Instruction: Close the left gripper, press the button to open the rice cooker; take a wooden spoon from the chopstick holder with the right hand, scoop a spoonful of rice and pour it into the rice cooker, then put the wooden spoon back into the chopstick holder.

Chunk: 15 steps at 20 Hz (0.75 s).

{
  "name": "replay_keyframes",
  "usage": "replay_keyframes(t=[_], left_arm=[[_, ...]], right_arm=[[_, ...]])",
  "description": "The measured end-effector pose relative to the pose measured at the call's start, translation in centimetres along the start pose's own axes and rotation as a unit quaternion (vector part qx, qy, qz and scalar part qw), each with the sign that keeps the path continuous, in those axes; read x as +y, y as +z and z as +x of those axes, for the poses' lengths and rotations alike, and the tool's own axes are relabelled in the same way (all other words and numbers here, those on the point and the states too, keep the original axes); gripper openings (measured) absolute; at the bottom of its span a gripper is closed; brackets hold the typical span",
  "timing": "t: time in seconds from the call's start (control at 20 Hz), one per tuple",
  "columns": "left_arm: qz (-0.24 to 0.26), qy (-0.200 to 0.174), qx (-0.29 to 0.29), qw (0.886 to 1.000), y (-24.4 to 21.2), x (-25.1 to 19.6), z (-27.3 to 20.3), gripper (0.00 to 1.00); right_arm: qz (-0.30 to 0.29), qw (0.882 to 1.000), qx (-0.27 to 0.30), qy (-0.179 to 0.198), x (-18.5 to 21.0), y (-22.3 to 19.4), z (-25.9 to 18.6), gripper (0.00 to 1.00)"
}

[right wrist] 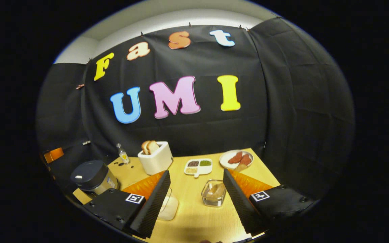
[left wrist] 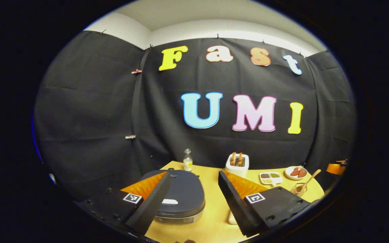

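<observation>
Rice cooker [left wrist: 176, 199] sits on the counter [left wrist: 214, 216] with its dark lid down, directly ahead of the left gripper [left wrist: 194, 182] and partly behind that gripper's left finger. A pale button or handle patch shows on the lid's front; below it on the body is a small brand mark and a panel, both too blurred to read. In the right gripper view the same rice cooker [right wrist: 93, 177] stands at the counter's left end.

Taking the rice cooker as the landmark: a small clear bottle [left wrist: 188, 160] with a yellow label stands just behind it; its label cannot be read. To the cooker's right and farther back is a white toaster [left wrist: 237, 164] with bread slices standing in it. Farther right lie a white divided dish [left wrist: 270, 178] of grains and a plate [left wrist: 295, 172] of reddish food. Right of those stands a clear chopstick holder [left wrist: 299, 189] with the wooden spoon [left wrist: 311, 180] leaning out of it. Just right of the cooker, a pale container of rice [left wrist: 232, 217] peeks out by the gripper's right finger.

The left gripper's jaws stand wide apart and hold nothing. The right gripper [right wrist: 196, 184] hovers above the counter, well right of the cooker; its jaws are also wide apart and empty, with the chopstick holder [right wrist: 213, 193] between them and the rice container [right wrist: 169, 206] beside its left finger. Each finger carries a small square black-and-white marker; no readable writing appears on them.
</observation>
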<state>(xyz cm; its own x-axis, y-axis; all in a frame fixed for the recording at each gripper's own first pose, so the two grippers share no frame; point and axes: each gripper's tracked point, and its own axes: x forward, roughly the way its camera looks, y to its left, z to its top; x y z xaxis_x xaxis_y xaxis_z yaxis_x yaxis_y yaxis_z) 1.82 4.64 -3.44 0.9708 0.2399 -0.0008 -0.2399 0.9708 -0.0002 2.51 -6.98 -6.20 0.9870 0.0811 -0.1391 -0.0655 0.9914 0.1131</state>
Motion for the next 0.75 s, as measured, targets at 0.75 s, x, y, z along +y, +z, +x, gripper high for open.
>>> replay_keyframes(t=[0.75], left_arm=[[-0.007,-0.105,0.006,0.994,-0.6,-2.1,-11.0,0.96]], right_arm=[[-0.032,0.996,-0.027,-0.083,2.6,-0.3,-11.6,0.98]])
